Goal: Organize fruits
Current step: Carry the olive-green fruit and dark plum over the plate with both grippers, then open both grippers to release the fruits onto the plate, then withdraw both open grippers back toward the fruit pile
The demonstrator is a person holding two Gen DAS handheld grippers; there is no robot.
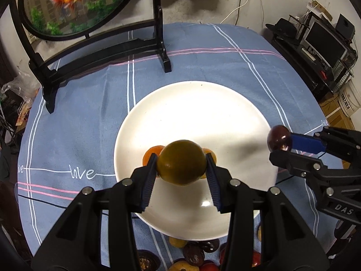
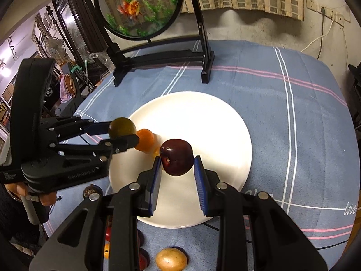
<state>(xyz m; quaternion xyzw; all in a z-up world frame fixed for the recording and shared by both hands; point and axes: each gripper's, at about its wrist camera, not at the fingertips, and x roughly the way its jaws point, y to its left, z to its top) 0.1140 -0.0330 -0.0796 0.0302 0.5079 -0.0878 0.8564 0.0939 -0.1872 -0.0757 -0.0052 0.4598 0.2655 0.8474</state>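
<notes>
My left gripper is shut on a round olive-green fruit, held over the near part of a white plate. An orange fruit lies on the plate just behind it. In the right wrist view my right gripper is shut on a dark red plum above the same white plate, with the orange fruit to its left. The left gripper with the green fruit shows at left, the right gripper with the plum at right.
Several loose fruits lie on the blue checked tablecloth near the plate's front rim, among them a yellow-brown one. A black stand with a round goldfish panel rises at the back left. Shelves with electronics stand beyond the table's right edge.
</notes>
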